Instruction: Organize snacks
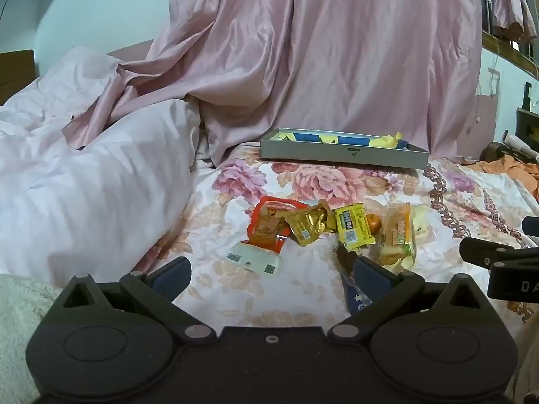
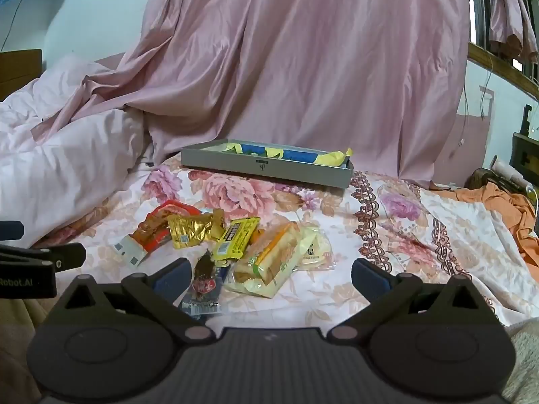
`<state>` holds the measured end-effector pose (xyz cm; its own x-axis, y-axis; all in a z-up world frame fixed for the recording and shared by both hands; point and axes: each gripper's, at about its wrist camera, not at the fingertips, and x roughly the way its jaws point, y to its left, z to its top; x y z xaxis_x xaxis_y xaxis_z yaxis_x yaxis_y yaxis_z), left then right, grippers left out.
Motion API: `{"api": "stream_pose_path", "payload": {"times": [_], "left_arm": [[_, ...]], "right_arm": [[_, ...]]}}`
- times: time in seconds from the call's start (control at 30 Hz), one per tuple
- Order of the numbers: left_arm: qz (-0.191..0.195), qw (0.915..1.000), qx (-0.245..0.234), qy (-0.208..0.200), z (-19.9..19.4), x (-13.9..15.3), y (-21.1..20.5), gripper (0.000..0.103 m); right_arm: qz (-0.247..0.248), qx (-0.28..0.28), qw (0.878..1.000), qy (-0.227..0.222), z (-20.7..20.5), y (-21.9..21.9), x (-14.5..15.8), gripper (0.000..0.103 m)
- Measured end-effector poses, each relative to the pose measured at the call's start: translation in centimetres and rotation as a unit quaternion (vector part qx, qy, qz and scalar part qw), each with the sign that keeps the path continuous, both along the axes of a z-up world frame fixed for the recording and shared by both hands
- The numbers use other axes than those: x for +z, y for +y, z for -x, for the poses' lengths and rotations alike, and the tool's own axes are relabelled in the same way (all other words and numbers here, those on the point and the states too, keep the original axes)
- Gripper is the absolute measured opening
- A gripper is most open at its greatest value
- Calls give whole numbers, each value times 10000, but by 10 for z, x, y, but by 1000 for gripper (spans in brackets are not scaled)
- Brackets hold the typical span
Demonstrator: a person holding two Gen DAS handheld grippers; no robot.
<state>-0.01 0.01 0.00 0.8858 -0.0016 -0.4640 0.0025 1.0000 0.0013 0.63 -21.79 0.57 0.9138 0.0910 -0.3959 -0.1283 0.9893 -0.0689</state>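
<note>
Blue-padded fingers of the left gripper [image 1: 272, 274] and the right gripper [image 2: 269, 274] stand wide apart, holding nothing. A dark narrow snack packet [image 2: 203, 286] lies by the right gripper's left finger, long axis pointing away. Beyond it, the yellow candy bar wrapper [image 1: 353, 229] lies angled among the heaped snacks on the floral bedsheet [image 1: 303, 175]; the shallow grey box [image 1: 343, 155] sits behind.

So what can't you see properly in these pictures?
- Gray box: both views look low across its wall, so what lies beneath the yellow and blue wrapping is hidden.
- Orange round snack: mostly behind the yellow packet in the left view.
- Dark packet: the left gripper's finger covers part of it.
- Packet printing: too small in both views.
</note>
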Motion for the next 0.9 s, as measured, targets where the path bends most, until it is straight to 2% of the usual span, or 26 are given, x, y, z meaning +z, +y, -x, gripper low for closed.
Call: {"api": "stream_pose_path", "payload": {"times": [0.9], "left_arm": [[27,10000,-24,-1,1,-1,-3,102]], "right_arm": [[-3,3,10000,46,-1,-1,-1,103]]}}
